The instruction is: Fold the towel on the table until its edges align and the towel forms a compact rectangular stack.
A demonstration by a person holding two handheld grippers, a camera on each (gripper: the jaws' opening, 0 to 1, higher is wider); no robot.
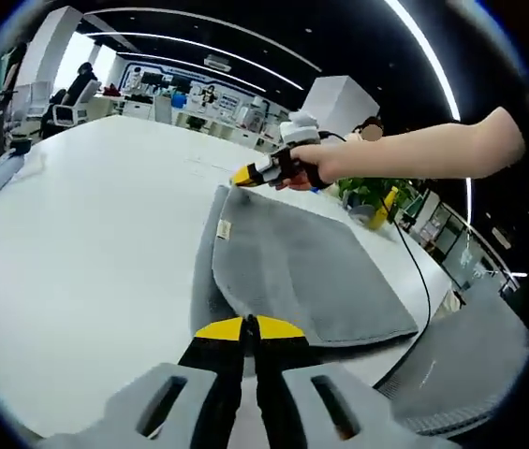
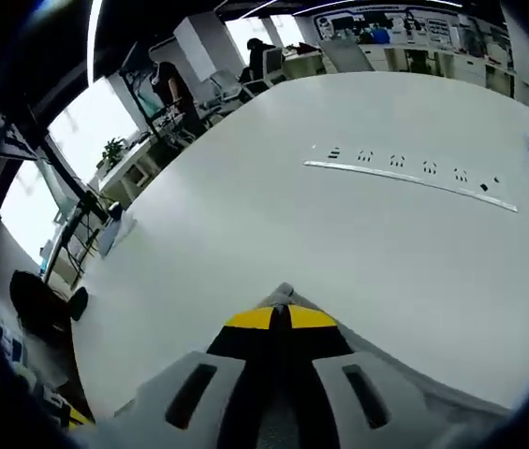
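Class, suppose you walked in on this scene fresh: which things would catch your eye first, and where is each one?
First, the grey terry towel, already folded over itself, lying on the large white table. Next, the yellow-tipped left hand-held gripper, shut on the towel's near edge, while the right hand-held gripper, held in a person's hand, pinches the far corner. In the right gripper view, a long white power strip lies across the table.

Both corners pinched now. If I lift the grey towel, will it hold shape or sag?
Likely sag: the grey towel lies soft and folded, draping from the right gripper. Probably light; the left gripper pinches its edge without strain. Its woven texture suggests little slip.
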